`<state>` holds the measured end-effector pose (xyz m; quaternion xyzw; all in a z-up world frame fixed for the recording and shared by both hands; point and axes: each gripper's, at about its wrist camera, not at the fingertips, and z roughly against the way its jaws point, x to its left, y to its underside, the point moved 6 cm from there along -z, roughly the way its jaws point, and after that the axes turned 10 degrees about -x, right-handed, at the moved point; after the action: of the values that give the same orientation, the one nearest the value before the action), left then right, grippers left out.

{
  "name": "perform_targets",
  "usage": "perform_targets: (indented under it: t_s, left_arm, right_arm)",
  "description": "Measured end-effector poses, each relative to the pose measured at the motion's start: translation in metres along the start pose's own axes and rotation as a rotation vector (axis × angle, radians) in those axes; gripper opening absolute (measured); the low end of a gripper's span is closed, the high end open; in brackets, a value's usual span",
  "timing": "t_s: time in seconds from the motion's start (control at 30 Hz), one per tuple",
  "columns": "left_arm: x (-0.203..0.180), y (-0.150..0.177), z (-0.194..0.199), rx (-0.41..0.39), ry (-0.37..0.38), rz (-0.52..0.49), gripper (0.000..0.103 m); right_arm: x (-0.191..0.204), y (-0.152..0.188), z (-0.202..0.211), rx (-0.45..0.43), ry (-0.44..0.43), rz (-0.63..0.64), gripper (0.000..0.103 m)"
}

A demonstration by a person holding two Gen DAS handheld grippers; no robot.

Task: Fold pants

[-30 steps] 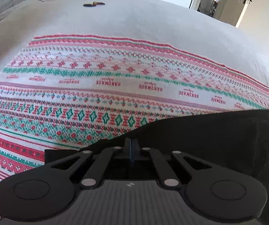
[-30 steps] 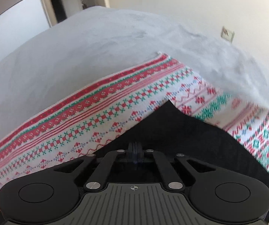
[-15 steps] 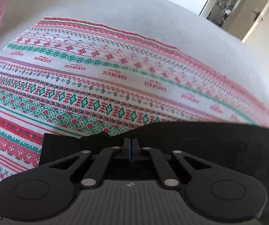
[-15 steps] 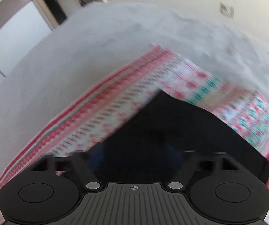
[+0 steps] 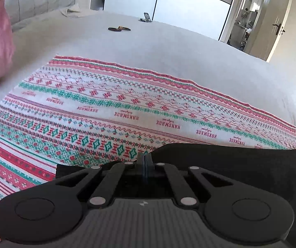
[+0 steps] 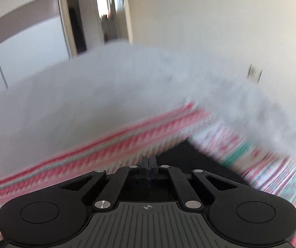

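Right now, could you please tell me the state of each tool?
Left tool: closed on the black pants.
Right tool: closed; whether it holds the pants cannot be told.

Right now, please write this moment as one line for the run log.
task: fold pants | left gripper: jaws shut | right gripper: jaws shut | pants: black, on patterned cloth | right view: blurred

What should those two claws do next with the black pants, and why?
Probably lift both together and carry the edge forward over the rest. The left claw and right claw both look shut at the near edge of the black pants, which lie on the patterned cloth; whether they actually pinch fabric is unclear.
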<state>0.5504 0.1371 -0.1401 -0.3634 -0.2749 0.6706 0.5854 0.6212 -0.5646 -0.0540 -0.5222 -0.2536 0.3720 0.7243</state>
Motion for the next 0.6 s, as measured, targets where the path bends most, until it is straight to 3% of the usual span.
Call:
perform_targets:
  t_s: [0.13,0.2,0.23,0.3,0.37,0.43,0.5,0.53,0.57,0.6]
  left_arm:
    - [0.003,0.007,-0.014,0.058,-0.004,0.006,0.0]
    - [0.004,0.008,-0.016,0.065,-0.002,0.015,0.0]
    - [0.005,0.009,-0.016,0.071,0.003,0.023,0.0]
    - [0.006,0.011,-0.017,0.088,0.016,0.027,0.0]
    - [0.007,0.015,-0.02,0.103,0.021,0.018,0.0]
    - [0.007,0.019,-0.021,0.106,0.026,0.007,0.0]
    - [0.008,0.023,-0.021,0.096,0.031,0.01,0.0]
    - [0.008,0.024,-0.021,0.091,0.033,0.012,0.0]
    - [0.008,0.024,-0.019,0.082,0.037,0.013,0.0]
    - [0.008,0.023,-0.017,0.075,0.041,0.013,0.0]
  right_arm:
    - [-0.013,-0.007,-0.002,0.049,0.004,-0.008,0.001]
    - [-0.021,0.004,-0.007,0.145,-0.039,-0.049,0.002]
    - [-0.026,0.014,-0.014,0.233,-0.07,-0.102,0.006]
    - [-0.034,0.025,-0.022,0.322,-0.061,-0.173,0.014]
    - [-0.035,0.024,-0.026,0.305,-0.044,-0.189,0.029]
    - [-0.028,0.023,-0.032,0.296,-0.027,-0.21,0.065]
    - [-0.019,0.026,-0.039,0.283,-0.042,-0.246,0.085]
    - [-0.012,0.029,-0.041,0.272,-0.033,-0.225,0.074]
    - [-0.005,0.033,-0.043,0.254,0.007,-0.159,0.053]
    - [0.001,0.036,-0.042,0.231,0.052,-0.083,0.017]
